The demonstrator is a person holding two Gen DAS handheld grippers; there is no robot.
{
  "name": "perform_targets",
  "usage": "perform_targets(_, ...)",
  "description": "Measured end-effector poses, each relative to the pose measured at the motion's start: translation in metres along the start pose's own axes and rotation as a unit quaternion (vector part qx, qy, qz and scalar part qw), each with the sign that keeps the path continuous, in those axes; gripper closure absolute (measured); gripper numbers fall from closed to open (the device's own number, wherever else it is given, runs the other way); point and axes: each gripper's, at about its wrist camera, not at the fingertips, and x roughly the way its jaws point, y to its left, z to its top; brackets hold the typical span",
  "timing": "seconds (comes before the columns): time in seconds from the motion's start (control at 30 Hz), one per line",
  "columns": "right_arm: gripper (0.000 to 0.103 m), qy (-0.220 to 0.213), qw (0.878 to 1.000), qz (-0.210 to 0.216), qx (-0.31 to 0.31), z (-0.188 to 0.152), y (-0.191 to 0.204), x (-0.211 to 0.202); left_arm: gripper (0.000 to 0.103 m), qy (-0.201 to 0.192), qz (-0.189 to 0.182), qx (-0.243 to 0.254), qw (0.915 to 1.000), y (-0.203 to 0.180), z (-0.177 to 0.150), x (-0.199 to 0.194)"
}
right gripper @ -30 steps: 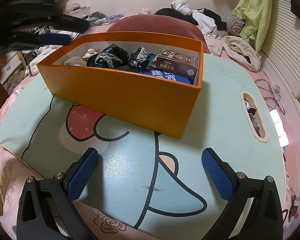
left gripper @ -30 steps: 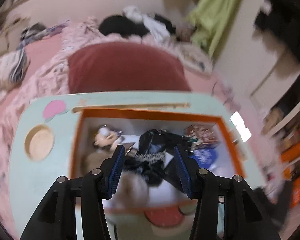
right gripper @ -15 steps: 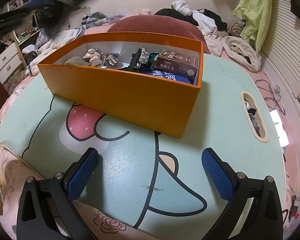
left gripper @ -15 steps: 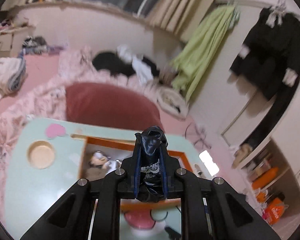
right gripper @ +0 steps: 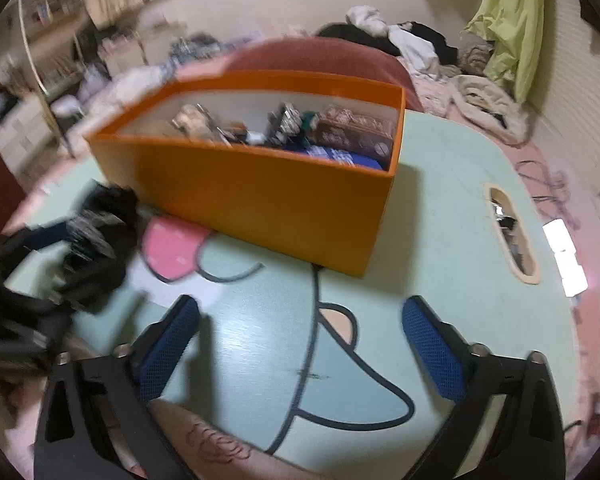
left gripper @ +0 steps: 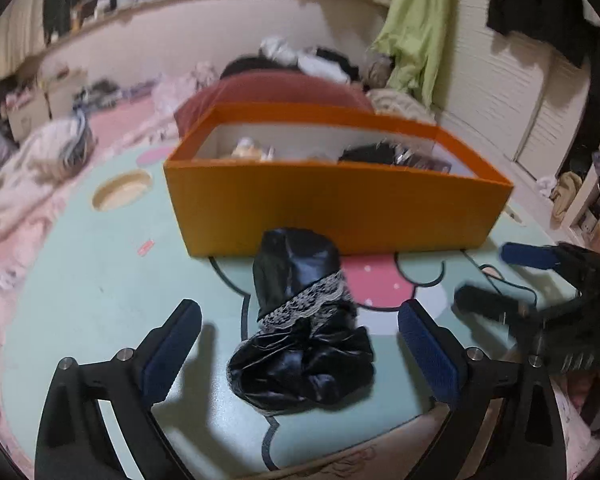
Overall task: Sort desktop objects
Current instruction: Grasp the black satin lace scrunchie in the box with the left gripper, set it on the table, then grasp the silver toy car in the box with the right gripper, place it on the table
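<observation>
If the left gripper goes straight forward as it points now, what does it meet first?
Probably the black satin garment with lace trim, lying on the table between the open left gripper fingers; behind it stands the orange box.

Printing on the brown carton [right gripper: 358, 130] and blue packet [right gripper: 342, 157] is too blurred to read.

Crumpled black lace-trimmed cloth [left gripper: 300, 320] lies before the orange box [left gripper: 332, 204].
</observation>
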Motion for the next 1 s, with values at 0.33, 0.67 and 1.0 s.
perform_targets(0.33, 0.042, -0.07, 0.994, 0.035, -0.081, 0.093, 0.024, -0.041, 0.0, 0.029, 0.063, -0.015, 0.9975, 0.014, -0.001, 0.016)
perform_targets(0.67, 0.072, 0.139, 0.988, 0.01, -0.067, 0.156, 0.028, 0.092, 0.0, 0.024, 0.053, -0.013, 0.9982, 0.022, -0.005, 0.013)
perform_targets(1.0, 0.072, 0.136, 0.986, 0.051, -0.078, 0.145, 0.027, 0.086, 0.0, 0.023, 0.056, -0.014, 0.9981, 0.014, -0.007, 0.011)
